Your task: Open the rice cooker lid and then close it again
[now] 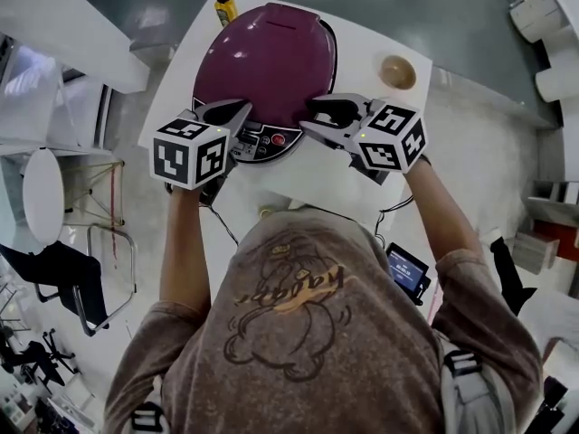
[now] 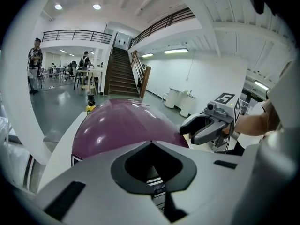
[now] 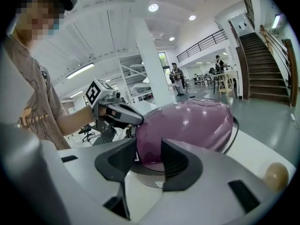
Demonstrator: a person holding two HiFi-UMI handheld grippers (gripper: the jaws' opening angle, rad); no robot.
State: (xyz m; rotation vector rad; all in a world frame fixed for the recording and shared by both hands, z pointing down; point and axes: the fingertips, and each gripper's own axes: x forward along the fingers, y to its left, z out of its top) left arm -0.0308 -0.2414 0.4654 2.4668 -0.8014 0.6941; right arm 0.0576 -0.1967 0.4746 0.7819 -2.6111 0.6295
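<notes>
Rice cooker (image 1: pixel 264 70) sits on white table (image 1: pixel 380 43), straight ahead of both sets of fingers; its purple lid (image 1: pixel 267 57) is down and closed; control panel (image 1: pixel 262 141) with a red button (image 1: pixel 279 139) faces the person, between the two grippers and just below the tips.

Left gripper (image 1: pixel 237 108): jaws brought together, tips meeting in the left gripper view (image 2: pixel 151 143), nothing clamped; only the panel shows through the hole between the pads; tips sit at the lid's front-left edge, contact unclear.

Right gripper (image 1: pixel 312 116): jaws apart with a clear gap in the right gripper view (image 3: pixel 149 142); lid's front rim shows in that gap just past the tips; pads not seen pressing on it; holding nothing.

Grippers face each other across the lid's front, each visible in the other's view.

Around: yellow bottle (image 1: pixel 223 5) with dark cap past the lid, far from the fingers; tan round object (image 1: pixel 397 71) on the table beyond and outside the right fingers, well apart; nothing lies between fingertips and lid; cables (image 1: pixel 226 229) hang under the left gripper; staircase (image 2: pixel 121 71) far behind the cooker.
</notes>
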